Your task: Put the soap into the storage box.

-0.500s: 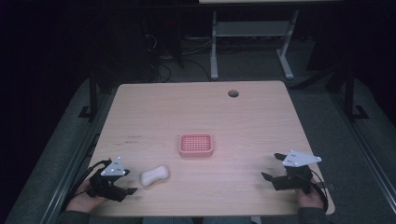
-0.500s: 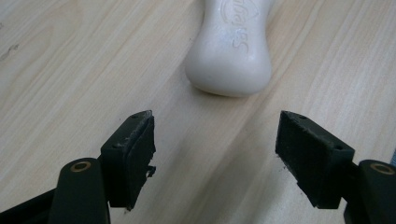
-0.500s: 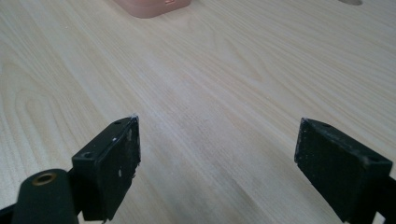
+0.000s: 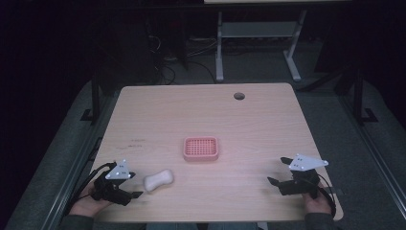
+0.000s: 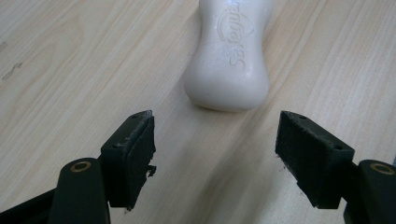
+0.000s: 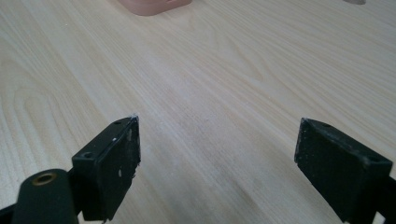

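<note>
- Dark surroundings are seen around a pale wooden worktop (image 4: 206, 120), with grey floor at its sides and the legs of a metal frame (image 4: 253, 43) beyond its far edge.
- A round cable hole (image 4: 239, 96) is cut into the worktop near the far edge, towards the far right corner.
- A pink ridged soap dish (image 4: 201, 148) is set near the middle of the worktop, somewhat closer to the near edge; its near rim is caught at the top of the right gripper view (image 6: 152, 5).
- A white waisted bar of soap (image 4: 159, 180) lies flat on the worktop towards the near left corner, well apart from the dish; raised lettering is seen on its top face in the left gripper view (image 5: 231, 51).
- The left tongs (image 4: 137, 187) are held by a hand (image 4: 88, 203) at the near left corner, low over the worktop and pointed at the soap; the jaws are spread wide, with the near end of the bar just ahead of them and untouched.
- The right tongs (image 4: 278, 171) are held by a hand (image 4: 316, 203) at the near right corner, jaws spread wide over bare wood, nothing gripped.
</note>
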Motion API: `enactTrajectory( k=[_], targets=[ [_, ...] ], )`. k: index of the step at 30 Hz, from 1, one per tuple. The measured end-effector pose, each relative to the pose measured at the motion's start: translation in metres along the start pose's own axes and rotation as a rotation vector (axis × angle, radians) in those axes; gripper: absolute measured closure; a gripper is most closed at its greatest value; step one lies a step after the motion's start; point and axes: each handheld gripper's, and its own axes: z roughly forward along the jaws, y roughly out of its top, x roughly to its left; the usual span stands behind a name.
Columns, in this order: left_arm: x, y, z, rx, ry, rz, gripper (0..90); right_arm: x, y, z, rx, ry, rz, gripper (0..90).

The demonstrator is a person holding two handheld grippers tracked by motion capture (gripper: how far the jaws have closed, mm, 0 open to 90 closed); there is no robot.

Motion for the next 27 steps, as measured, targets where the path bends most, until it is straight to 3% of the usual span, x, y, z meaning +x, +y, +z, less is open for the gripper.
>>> enactTrajectory(
  k=[27],
  targets=[
    [-0.002,0.017,0.008,0.004,-0.013,0.042,27.2,0.002,0.001,0.001,0.007,0.002,-0.016,13.6]
  ],
)
